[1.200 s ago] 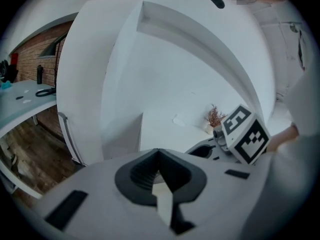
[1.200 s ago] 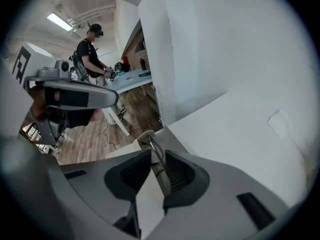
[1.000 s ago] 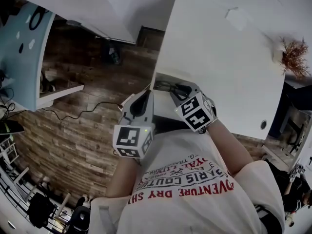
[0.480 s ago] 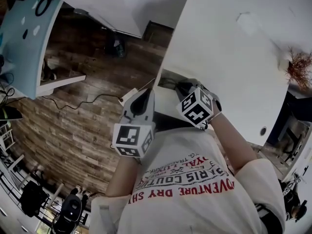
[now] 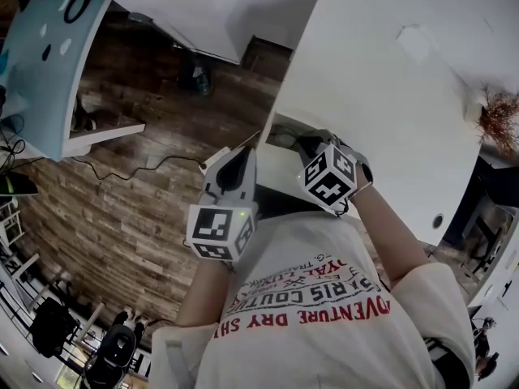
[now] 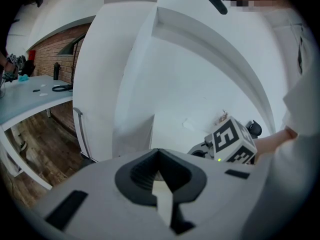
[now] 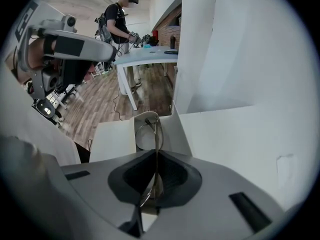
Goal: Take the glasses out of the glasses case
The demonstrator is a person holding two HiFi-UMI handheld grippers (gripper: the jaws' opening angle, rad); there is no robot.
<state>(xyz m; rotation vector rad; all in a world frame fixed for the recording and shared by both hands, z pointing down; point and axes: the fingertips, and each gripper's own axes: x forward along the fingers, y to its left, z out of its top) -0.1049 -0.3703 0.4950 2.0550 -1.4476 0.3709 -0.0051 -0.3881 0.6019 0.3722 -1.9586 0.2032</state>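
OK, reading the right gripper (image 7: 156, 156) as clamped on the glasses (image 7: 158, 134): thin wire frame pinched edge-on between the pads, with one lens past the tips, over the near edge of the white table (image 5: 381, 96). Probably gripped by the frame rather than the lens to keep the pads off the glass and stop the frame twisting. Can't pin down the glasses case: only seeing pale flat panels (image 7: 116, 139) just under the lens at the table's near edge. Possibly the opened case, not sure. Reading the left gripper (image 6: 159, 156) as closed, pads together at a point, with a pale strip low in the seam that can't be identified. Held just off the table's near edge, beside the right one, close against the printed shirt (image 5: 308, 306). Likely there as the steadying side. Judging the glasses to be out of the case, or nearly. As for the table: plain matte white, mostly bare, with a dried reddish plant (image 5: 496, 116) at its far right corner. Beyond the table's left edge: wood-plank floor (image 5: 138, 217) with a loose cable (image 5: 154, 168), then a pale blue desk (image 5: 40, 71). Also, in the right gripper view, a person (image 7: 119, 19) standing at a pale-topped desk, well apart from the table.
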